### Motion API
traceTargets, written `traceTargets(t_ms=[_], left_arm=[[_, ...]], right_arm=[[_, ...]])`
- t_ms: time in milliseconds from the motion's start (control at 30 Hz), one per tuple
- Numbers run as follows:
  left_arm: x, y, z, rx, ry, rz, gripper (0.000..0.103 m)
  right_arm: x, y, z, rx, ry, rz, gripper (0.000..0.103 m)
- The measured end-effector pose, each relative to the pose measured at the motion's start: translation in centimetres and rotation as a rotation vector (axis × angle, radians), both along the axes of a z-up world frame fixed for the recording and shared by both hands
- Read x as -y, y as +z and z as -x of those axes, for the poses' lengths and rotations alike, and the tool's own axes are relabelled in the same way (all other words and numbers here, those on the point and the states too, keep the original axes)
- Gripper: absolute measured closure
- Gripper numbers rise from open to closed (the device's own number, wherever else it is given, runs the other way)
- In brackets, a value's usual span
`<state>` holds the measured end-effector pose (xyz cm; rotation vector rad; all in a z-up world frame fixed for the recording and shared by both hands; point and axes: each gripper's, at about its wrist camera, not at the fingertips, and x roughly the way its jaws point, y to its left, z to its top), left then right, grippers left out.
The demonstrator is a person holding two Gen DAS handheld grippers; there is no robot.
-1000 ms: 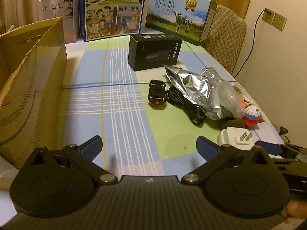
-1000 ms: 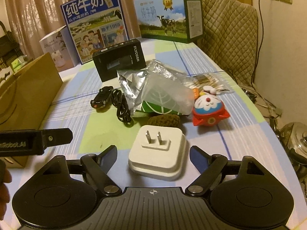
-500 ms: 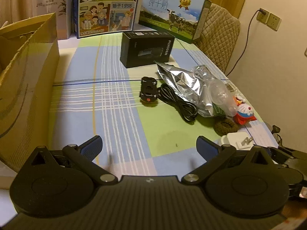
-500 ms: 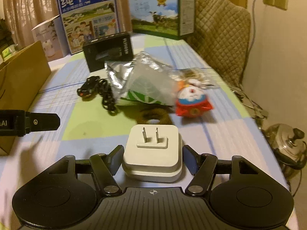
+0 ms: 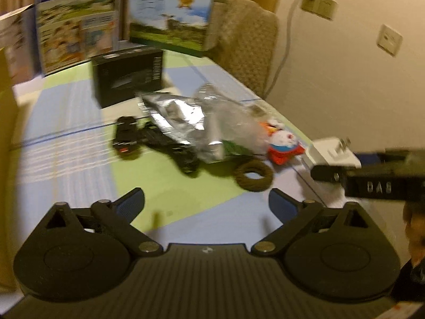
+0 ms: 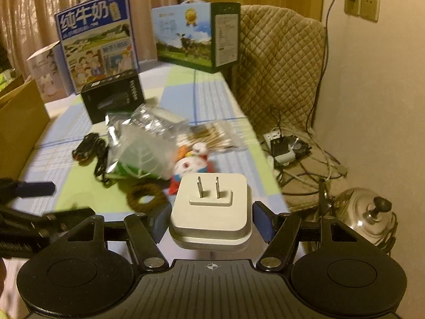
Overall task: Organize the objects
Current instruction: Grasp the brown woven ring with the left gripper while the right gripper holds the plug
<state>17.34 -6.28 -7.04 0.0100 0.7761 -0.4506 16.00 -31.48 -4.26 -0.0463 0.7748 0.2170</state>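
Checked blue-and-green cloth covers the table in the left wrist view, where the left gripper hangs spread and empty. Beyond it a brown ring lies nearest, then a foil bag and black cable. From the right wrist view, the right gripper pinches the white plug adapter, prongs up, just short of the ring and red toy.
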Motion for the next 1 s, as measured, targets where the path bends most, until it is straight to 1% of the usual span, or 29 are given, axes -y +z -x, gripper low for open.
traceTargets(t_ms=[33, 133, 200, 267, 300, 333, 400, 567, 600, 633, 667, 700, 733, 833, 933, 1000], left_arm=[[0.6, -0.2, -0.2, -0.001, -0.016, -0.001, 0.014], [2.3, -0.9, -0.8, 0.01, -0.052, -0.017, 0.019], [3.1, -1.3, -1.2, 0.021, -0.075, -0.019, 0.02], [3.8, -1.9, -1.6, 0.026, -0.089, -0.026, 0.027], [4.1, -2.2, -1.8, 0.023, -0.102, -0.024, 0.038], [4.4, -2.5, -1.9, 0.018, -0.11, -0.026, 0.041], [5.1, -3.1, -2.1, 0.013, -0.124, -0.028, 0.043], [6.7, -3.5, -2.2, 0.04, -0.16, -0.042, 0.043], [7.0, -3.5, -2.3, 0.044, -0.162, -0.044, 0.046], [7.2, -3.5, -2.4, 0.048, -0.16, -0.05, 0.056], [7.3, -3.5, -2.5, 0.056, -0.152, -0.063, 0.062], [7.3, -3.4, -2.5, 0.059, -0.146, -0.074, 0.068], [7.1, -3.4, -2.6, 0.052, -0.141, -0.072, 0.076], [6.0, -3.0, -2.1, 0.023, -0.131, -0.083, 0.086], [4.5, -2.4, -0.8, 0.003, -0.113, -0.115, 0.087], [3.1, -2.1, 0.1, -0.014, -0.089, -0.118, 0.087]], right_arm=[[0.4, 0.0, -0.2, 0.0, -0.011, -0.007, 0.04], [1.2, -0.2, -0.5, -0.011, -0.047, -0.025, 0.04], [1.5, -0.2, -0.6, -0.012, -0.064, -0.035, 0.04], [1.7, -0.1, -0.7, -0.011, -0.081, -0.048, 0.04], [1.8, -0.1, -0.7, -0.01, -0.087, -0.053, 0.04], [1.9, 0.0, -0.8, -0.01, -0.091, -0.058, 0.04], [1.9, 0.0, -0.9, -0.011, -0.097, -0.065, 0.04], [1.9, -0.1, -1.0, -0.012, -0.113, -0.073, 0.04], [1.8, -0.1, -1.0, -0.013, -0.116, -0.074, 0.04], [1.8, -0.2, -0.9, -0.013, -0.116, -0.074, 0.04], [1.8, -0.2, -1.0, -0.013, -0.114, -0.074, 0.04], [1.7, -0.2, -1.0, -0.013, -0.113, -0.075, 0.04], [1.6, -0.2, -1.0, -0.013, -0.112, -0.076, 0.04], [1.2, -0.3, -0.8, -0.013, -0.102, -0.08, 0.04], [0.4, -0.3, -0.3, -0.011, -0.076, -0.088, 0.04], [-0.3, -0.3, 0.1, -0.012, -0.053, -0.093, 0.04]])
